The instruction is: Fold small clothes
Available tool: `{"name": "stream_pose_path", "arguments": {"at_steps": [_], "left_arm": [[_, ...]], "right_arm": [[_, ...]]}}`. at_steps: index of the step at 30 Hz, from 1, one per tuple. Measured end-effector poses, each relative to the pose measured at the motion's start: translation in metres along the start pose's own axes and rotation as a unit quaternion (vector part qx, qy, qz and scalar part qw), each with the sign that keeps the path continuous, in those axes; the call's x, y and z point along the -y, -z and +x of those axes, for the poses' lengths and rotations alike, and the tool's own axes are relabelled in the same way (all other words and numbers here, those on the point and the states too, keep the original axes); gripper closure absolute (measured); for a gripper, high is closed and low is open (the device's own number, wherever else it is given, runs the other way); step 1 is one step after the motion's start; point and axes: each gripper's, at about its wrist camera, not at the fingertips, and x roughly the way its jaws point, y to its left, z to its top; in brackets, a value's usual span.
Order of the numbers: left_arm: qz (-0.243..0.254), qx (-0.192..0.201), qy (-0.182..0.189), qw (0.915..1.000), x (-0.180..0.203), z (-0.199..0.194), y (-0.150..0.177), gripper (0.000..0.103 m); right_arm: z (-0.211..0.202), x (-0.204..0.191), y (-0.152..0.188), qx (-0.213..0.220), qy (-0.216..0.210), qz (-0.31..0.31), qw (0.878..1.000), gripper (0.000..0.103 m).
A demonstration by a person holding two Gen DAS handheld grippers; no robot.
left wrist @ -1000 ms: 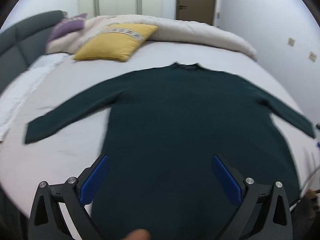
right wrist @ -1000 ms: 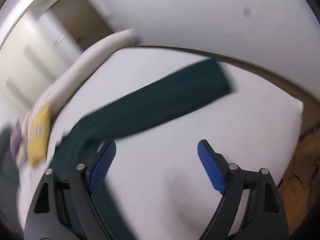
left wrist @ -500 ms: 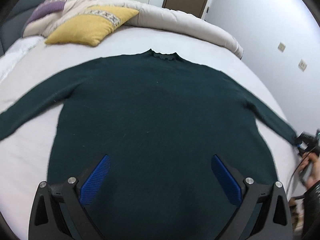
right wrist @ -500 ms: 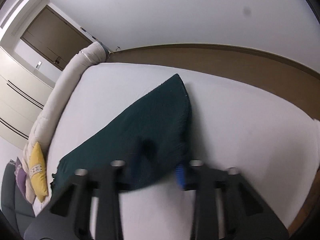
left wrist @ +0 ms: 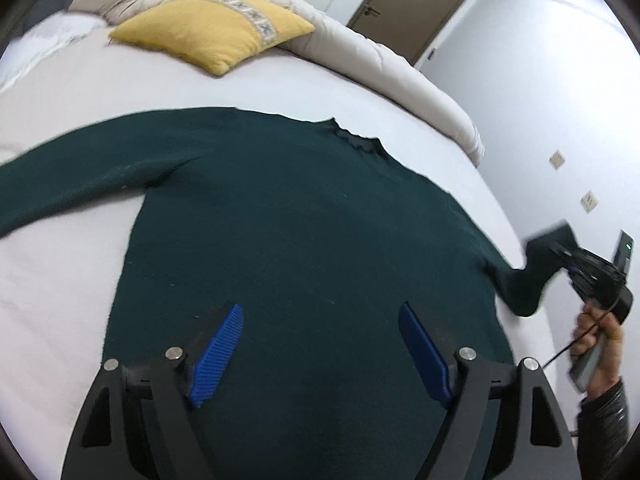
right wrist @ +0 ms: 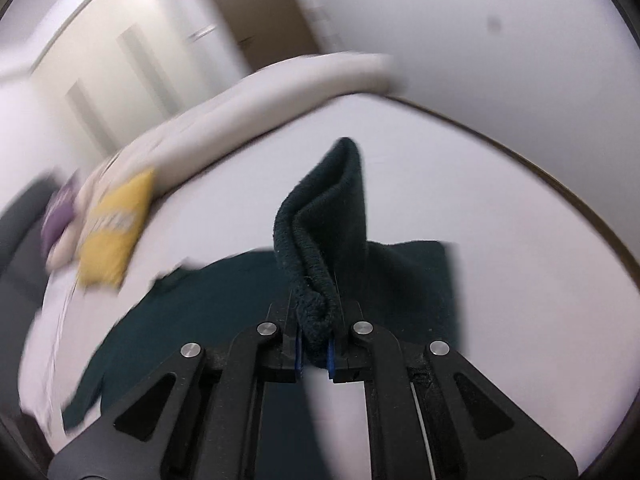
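A dark green long-sleeved sweater (left wrist: 304, 240) lies flat on the white bed, neck toward the pillows. My left gripper (left wrist: 320, 336) is open and empty, hovering over the sweater's lower body. My right gripper (right wrist: 314, 350) is shut on the cuff of the sweater's right sleeve (right wrist: 324, 220) and holds it lifted off the bed. It also shows in the left wrist view (left wrist: 592, 276) at the right edge, with the sleeve (left wrist: 524, 284) bunched up from the bed. The other sleeve (left wrist: 80, 176) lies stretched out to the left.
A yellow pillow (left wrist: 216, 28) and a rolled beige duvet (left wrist: 384, 68) lie at the head of the bed. A purple pillow (right wrist: 56, 216) is beside them. The wall (left wrist: 540, 80) runs along the bed's right side. A brown door (left wrist: 404, 0) is behind.
My right gripper closed on the right sleeve cuff and lifted it off the bed, inward over the sweater. My left gripper swung right over the sweater body, still open.
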Motion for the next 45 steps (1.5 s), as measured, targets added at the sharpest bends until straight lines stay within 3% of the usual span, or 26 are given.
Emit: {"name": "stream_pose_path", "arguments": {"at_steps": [4, 7, 8, 10, 12, 15, 16, 20, 22, 26, 27, 30, 31, 38, 45], "left_arm": [[-0.024, -0.001, 0.006, 0.9997, -0.025, 0.0, -0.007, 0.021], [-0.027, -0.005, 0.003, 0.9996, -0.034, 0.004, -0.011, 0.02], [-0.025, -0.006, 0.0, 0.9997, -0.034, 0.007, -0.014, 0.02], [-0.018, -0.009, 0.004, 0.9998, -0.029, 0.013, -0.018, 0.015], [-0.006, -0.01, 0.005, 0.9999, -0.021, 0.021, -0.022, 0.011], [0.01, -0.016, 0.014, 0.9997, 0.003, 0.042, -0.031, 0.011], [0.019, -0.02, 0.016, 0.9995, 0.015, 0.052, -0.035, 0.011], [0.059, -0.043, 0.005, 0.9973, 0.058, 0.105, -0.051, 0.013], [0.063, -0.065, 0.001, 0.9959, 0.073, 0.135, -0.06, 0.03], [0.088, -0.093, -0.029, 0.9913, 0.096, 0.178, -0.067, 0.048], [0.096, -0.087, -0.043, 0.9907, 0.099, 0.181, -0.068, 0.054], [0.09, -0.081, -0.042, 0.9917, 0.098, 0.179, -0.075, 0.086], [0.087, -0.076, -0.041, 0.9925, 0.095, 0.174, -0.078, 0.089], [0.105, -0.022, -0.041, 0.9934, 0.086, 0.14, -0.103, 0.095], [0.054, 0.01, -0.053, 0.9971, 0.035, 0.133, -0.129, 0.095]], "right_arm": [[0.059, -0.109, 0.027, -0.048, -0.06, -0.062, 0.995, 0.097], [0.101, -0.153, 0.068, -0.099, -0.085, -0.067, 0.989, 0.089], [0.111, -0.16, 0.081, -0.114, -0.091, -0.069, 0.987, 0.083], [0.123, -0.162, 0.102, -0.136, -0.114, -0.064, 0.982, 0.05], [0.114, -0.151, 0.123, -0.134, -0.133, -0.053, 0.981, 0.045], [0.087, -0.118, 0.128, -0.1, -0.149, -0.041, 0.983, 0.037], [0.059, -0.106, 0.157, -0.088, -0.155, -0.03, 0.984, 0.036], [0.028, -0.049, 0.156, -0.074, -0.146, 0.02, 0.986, 0.036], [0.017, -0.021, 0.164, -0.07, -0.14, 0.042, 0.987, 0.036], [0.007, 0.025, 0.169, -0.067, -0.132, 0.071, 0.986, 0.036], [0.012, 0.03, 0.168, -0.071, -0.128, 0.076, 0.986, 0.036], [0.024, 0.046, 0.171, -0.079, -0.118, 0.085, 0.986, 0.036], [0.028, 0.05, 0.173, -0.08, -0.114, 0.087, 0.986, 0.036], [0.03, 0.066, 0.18, -0.087, -0.088, 0.098, 0.987, 0.036], [0.037, 0.063, 0.167, -0.086, -0.076, 0.078, 0.99, 0.036]]}}
